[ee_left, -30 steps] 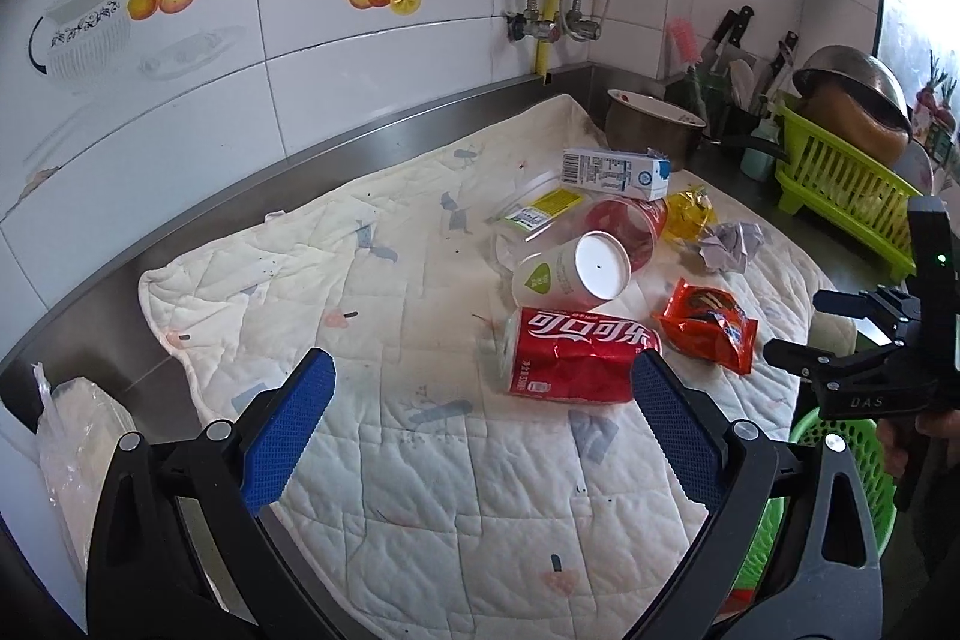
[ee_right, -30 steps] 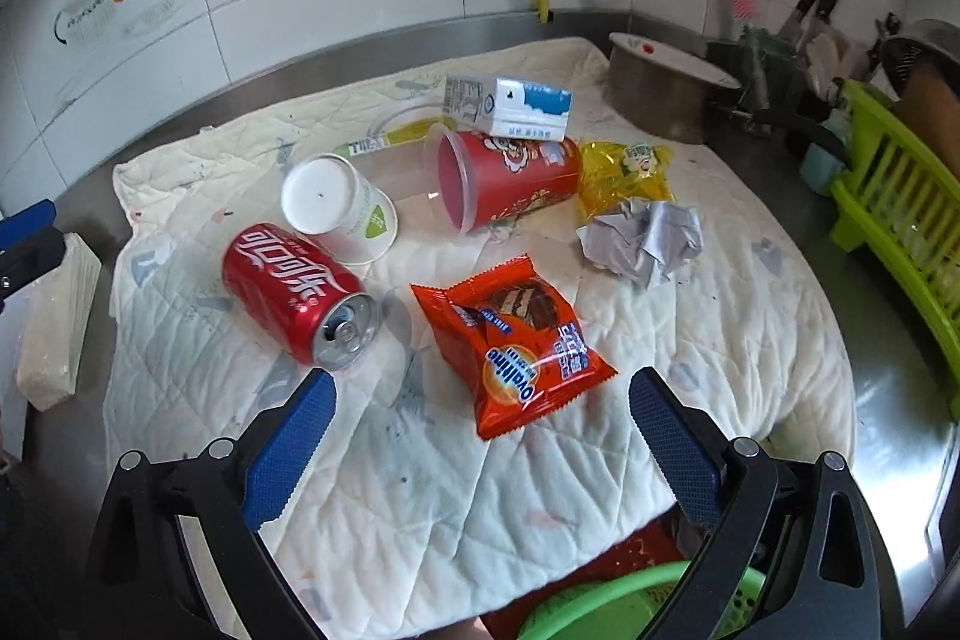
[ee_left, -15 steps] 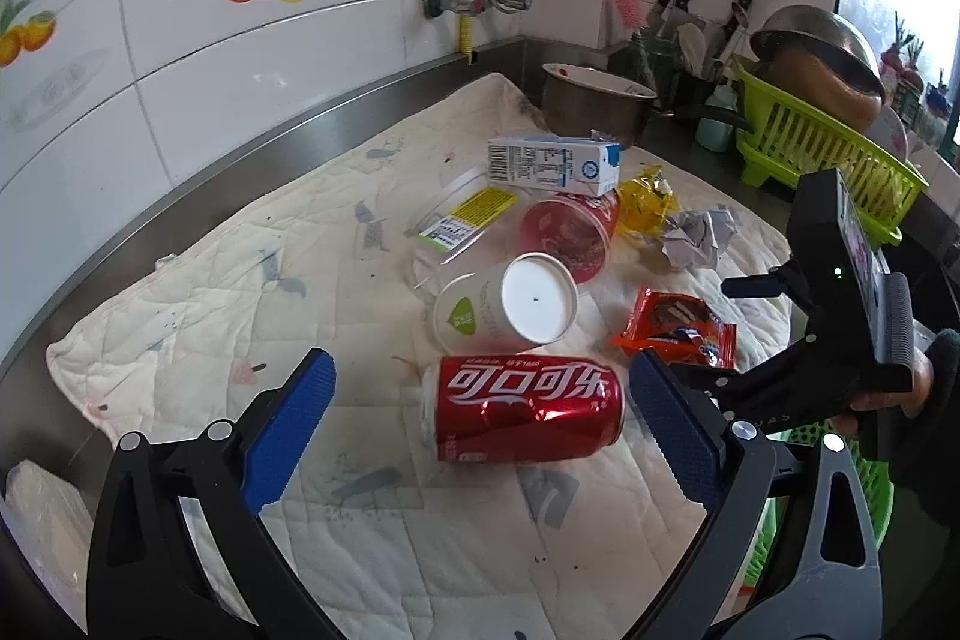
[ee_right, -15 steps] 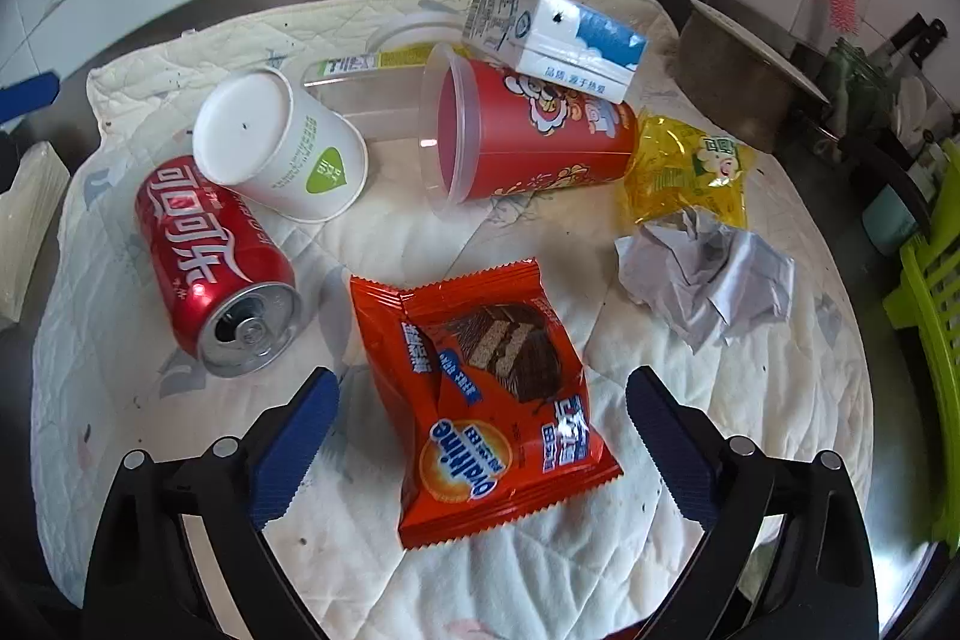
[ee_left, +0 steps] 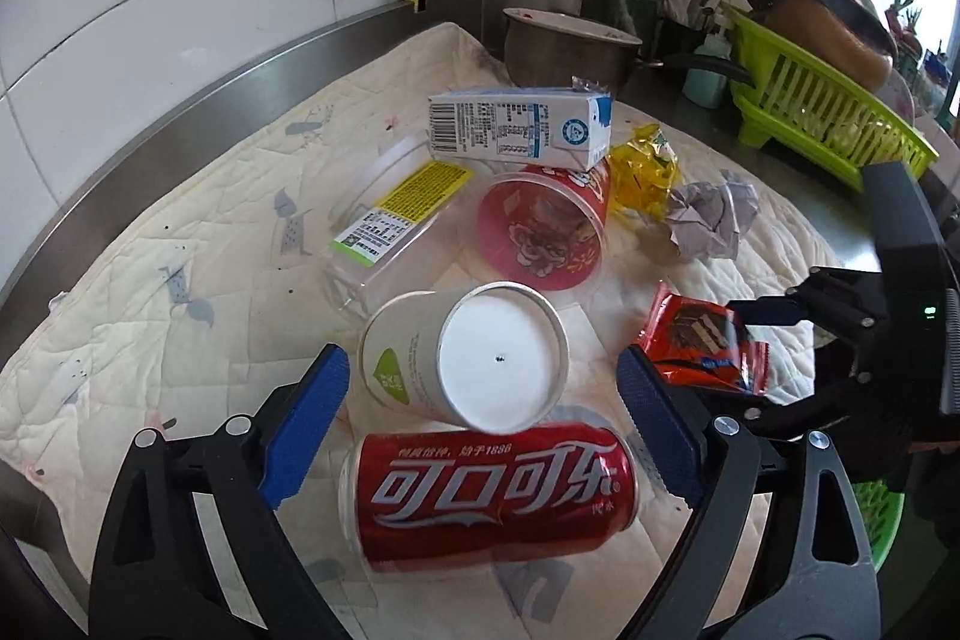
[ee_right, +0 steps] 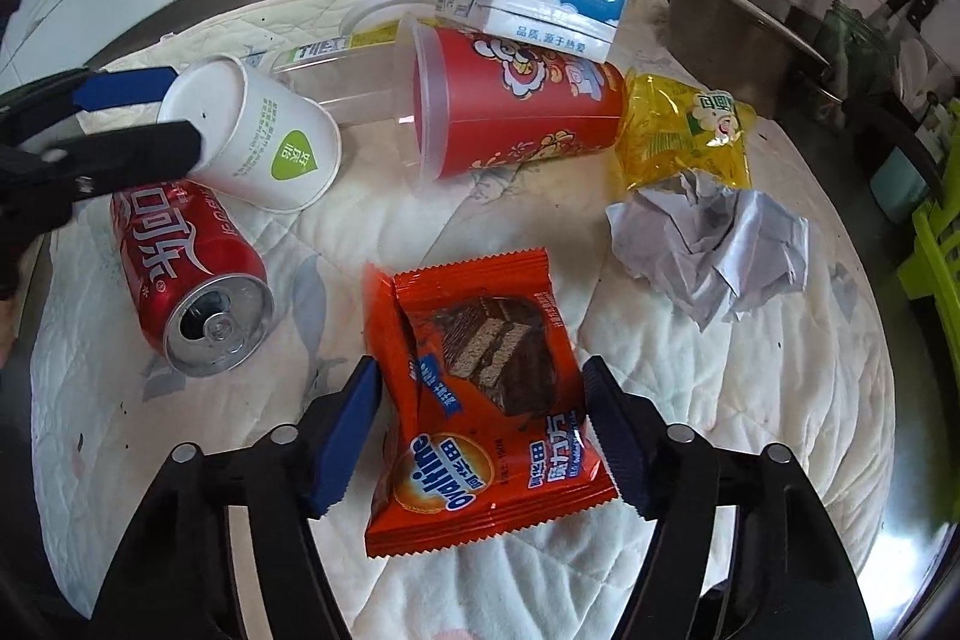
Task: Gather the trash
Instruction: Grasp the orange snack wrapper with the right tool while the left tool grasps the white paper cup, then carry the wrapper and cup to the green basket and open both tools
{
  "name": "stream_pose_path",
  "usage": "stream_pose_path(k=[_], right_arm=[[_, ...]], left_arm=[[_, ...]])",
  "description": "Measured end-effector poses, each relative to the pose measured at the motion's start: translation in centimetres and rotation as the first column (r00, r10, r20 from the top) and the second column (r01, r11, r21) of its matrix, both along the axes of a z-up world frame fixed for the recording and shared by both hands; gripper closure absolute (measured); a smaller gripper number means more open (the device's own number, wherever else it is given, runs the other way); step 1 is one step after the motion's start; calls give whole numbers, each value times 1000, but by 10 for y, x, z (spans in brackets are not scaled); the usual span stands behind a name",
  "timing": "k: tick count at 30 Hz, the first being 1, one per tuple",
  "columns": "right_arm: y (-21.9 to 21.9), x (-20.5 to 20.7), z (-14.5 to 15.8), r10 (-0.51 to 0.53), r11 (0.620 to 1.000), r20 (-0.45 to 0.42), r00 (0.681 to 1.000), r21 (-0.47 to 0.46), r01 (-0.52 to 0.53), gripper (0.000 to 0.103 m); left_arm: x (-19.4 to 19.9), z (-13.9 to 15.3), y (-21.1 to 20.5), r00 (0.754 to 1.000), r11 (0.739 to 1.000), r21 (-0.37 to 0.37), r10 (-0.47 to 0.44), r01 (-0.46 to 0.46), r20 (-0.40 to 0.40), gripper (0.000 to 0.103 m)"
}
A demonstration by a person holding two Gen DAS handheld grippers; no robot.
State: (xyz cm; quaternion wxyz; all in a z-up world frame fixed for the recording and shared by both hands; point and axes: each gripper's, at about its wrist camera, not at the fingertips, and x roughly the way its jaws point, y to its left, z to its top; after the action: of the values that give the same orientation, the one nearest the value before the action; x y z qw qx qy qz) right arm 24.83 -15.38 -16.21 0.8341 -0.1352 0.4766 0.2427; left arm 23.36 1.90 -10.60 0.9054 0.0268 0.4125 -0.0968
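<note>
Trash lies on a quilted cloth (ee_left: pixel 198 232). My left gripper (ee_left: pixel 480 430) is open, its fingers on either side of a lying red Coca-Cola can (ee_left: pixel 492 496) and a white paper cup (ee_left: pixel 468 358). My right gripper (ee_right: pixel 480 424) is open, its fingers on either side of an orange Ovaltine wrapper (ee_right: pixel 480 400), narrower than before. The can (ee_right: pixel 186 274) and cup (ee_right: pixel 264 142) also show in the right wrist view. Behind lie a red plastic cup (ee_right: pixel 522 100), a milk carton (ee_right: pixel 534 1), a yellow wrapper (ee_right: pixel 690 130) and crumpled paper (ee_right: pixel 714 244).
A clear plastic tub (ee_left: pixel 390 220) lies at the back of the cloth. A metal pot (ee_left: pixel 564 46), a green dish rack (ee_left: pixel 822 100) and knives stand at the back right. A green basket (ee_left: pixel 876 520) sits below the counter edge. Tiled wall behind.
Both grippers moved forward and down toward the trash. The left now frames the can and cup; the right frames the Ovaltine wrapper and its fingers have narrowed.
</note>
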Motion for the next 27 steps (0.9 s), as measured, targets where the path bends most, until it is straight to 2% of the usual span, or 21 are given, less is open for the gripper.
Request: stream_pose_path(k=[6,9,14,22,27], right_arm=[[-11,-13,8,-51,997,-6,999,52,51,47],[-15,-20,14,-79,993,-4,997,85,79,48],[-26,-37,29,-135,981,10,991,142,132,49],[-50,-76,50,-226,957,38,973,193,215,49],[-73,-109,56,-319,933,46,947,190,305,49]], left_arm=[[13,-13,-3,1000,1000,27,3,-2,-23,24],[17,-16,0,999,1000,16,8,-8,-37,33],[18,-16,6,1000,1000,-5,14,-14,-27,36],[7,0,20,1000,998,-60,22,-22,3,42],[-11,22,26,999,994,-110,19,-14,40,43]])
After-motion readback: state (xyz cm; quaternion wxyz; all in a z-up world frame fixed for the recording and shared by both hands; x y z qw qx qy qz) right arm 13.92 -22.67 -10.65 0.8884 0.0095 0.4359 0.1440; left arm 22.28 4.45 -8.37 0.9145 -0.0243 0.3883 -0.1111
